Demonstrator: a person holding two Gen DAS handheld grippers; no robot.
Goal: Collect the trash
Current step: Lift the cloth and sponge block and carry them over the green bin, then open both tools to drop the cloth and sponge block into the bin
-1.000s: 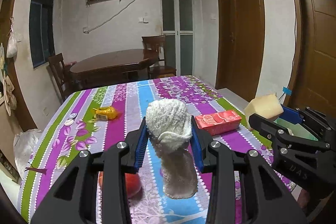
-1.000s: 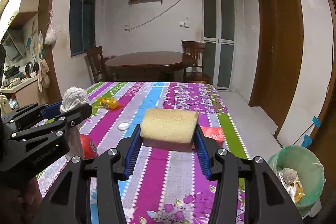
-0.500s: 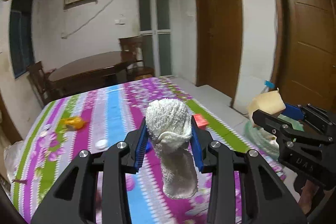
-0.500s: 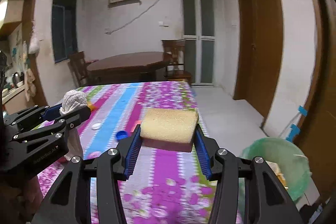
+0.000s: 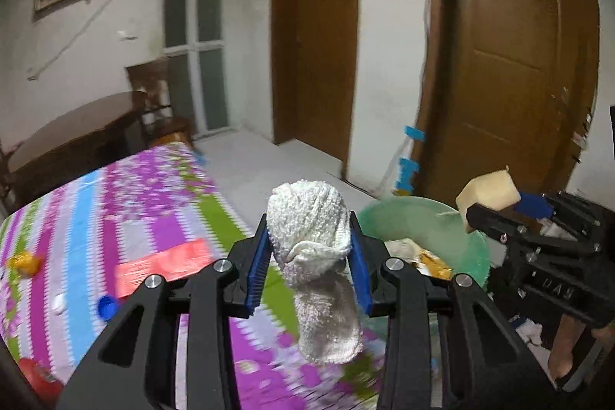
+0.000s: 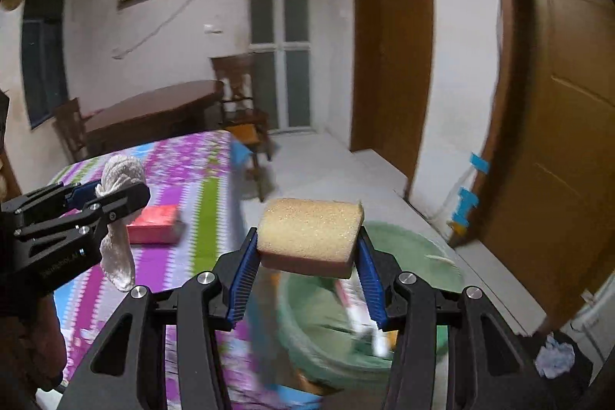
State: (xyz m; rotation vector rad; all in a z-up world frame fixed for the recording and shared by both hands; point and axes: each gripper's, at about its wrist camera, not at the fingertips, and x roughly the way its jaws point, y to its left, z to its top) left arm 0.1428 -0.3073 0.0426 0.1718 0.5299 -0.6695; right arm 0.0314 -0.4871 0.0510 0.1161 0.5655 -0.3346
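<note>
My left gripper (image 5: 309, 260) is shut on a white knitted cloth (image 5: 313, 256) whose loose end hangs below the fingers. It also shows at the left of the right wrist view (image 6: 115, 194). My right gripper (image 6: 307, 264) is shut on a yellow sponge (image 6: 309, 231), held over the near rim of a green trash bin (image 6: 415, 256). The bin (image 5: 407, 221) holds scraps and stands on the floor just right of the table, behind the cloth. The sponge also shows at the right of the left wrist view (image 5: 490, 189).
A striped floral tablecloth (image 5: 96, 210) carries a red carton (image 5: 161, 265), a blue cap (image 5: 105, 306), a white cap (image 5: 58, 303), a yellow wrapper (image 5: 25, 262) and a red object (image 5: 36, 377). Brown doors (image 6: 557, 125) stand behind the bin. A dark table and chairs stand at the back.
Both grippers have swung right, away from over the table toward the green bin. The bin is now close in front of both. Each keeps its hold.
</note>
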